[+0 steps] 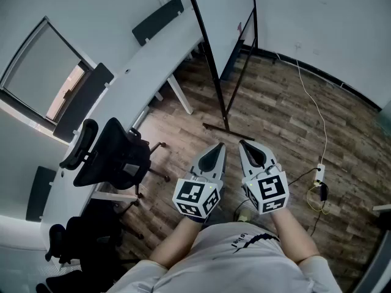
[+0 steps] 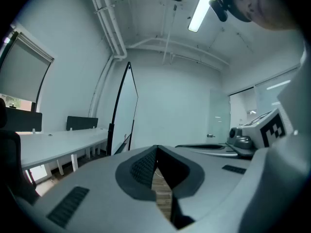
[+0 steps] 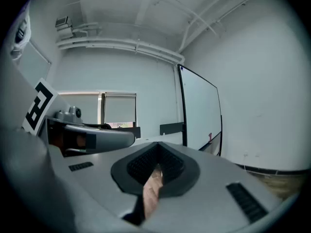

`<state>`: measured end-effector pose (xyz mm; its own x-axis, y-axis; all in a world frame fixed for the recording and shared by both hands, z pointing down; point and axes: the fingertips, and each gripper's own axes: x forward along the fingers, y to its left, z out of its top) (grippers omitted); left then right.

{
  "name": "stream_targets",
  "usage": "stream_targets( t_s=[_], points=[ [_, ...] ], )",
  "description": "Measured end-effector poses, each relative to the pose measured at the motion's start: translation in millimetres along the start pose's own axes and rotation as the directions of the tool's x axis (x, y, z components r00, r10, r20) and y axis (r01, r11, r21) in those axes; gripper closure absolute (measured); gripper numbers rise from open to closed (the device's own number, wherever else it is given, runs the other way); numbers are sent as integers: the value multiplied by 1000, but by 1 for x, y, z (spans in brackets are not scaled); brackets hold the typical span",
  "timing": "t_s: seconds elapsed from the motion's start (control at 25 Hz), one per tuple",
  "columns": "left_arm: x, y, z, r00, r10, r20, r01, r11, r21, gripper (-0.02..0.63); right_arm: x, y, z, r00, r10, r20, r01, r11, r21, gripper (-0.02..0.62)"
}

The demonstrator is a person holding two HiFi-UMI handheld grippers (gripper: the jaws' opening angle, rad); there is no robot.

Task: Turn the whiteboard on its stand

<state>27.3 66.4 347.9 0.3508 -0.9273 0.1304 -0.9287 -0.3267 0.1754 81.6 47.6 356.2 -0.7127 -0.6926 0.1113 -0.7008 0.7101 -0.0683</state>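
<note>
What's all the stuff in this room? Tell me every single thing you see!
Whiteboard: one, white with a black frame, on its stand near the far wall.
Desk: one, white, long, along the left wall.
Desk screens: three, dark, along the desk's far edge.
Chairs: two, black, beside the desk.
Window: one, grey blind, left wall.
Floor: brown wood planks.
Cable: one, white, running down the floor to a power strip on the right.
Ceiling light: one, lit, overhead.
Left tool: one, grey, shut, empty.
Right tool: one, grey, shut, empty, beside the left one.
Arms: two, bare, bottom of the head view.
</note>
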Motion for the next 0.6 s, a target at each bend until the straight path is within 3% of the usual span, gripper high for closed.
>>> stream_targets(
  t_s=[0.32,0.6],
  points=[
    [17,18,-3,1000,-8,-5,8,1000,-9,594,23,-6,-8,1000,19,-16,-18,999,33,583],
    [52,73,-5,1000,-14,-6,14,1000,4,594,77,-15,-15,1000,22,1,-22,999,39,583]
  ],
)
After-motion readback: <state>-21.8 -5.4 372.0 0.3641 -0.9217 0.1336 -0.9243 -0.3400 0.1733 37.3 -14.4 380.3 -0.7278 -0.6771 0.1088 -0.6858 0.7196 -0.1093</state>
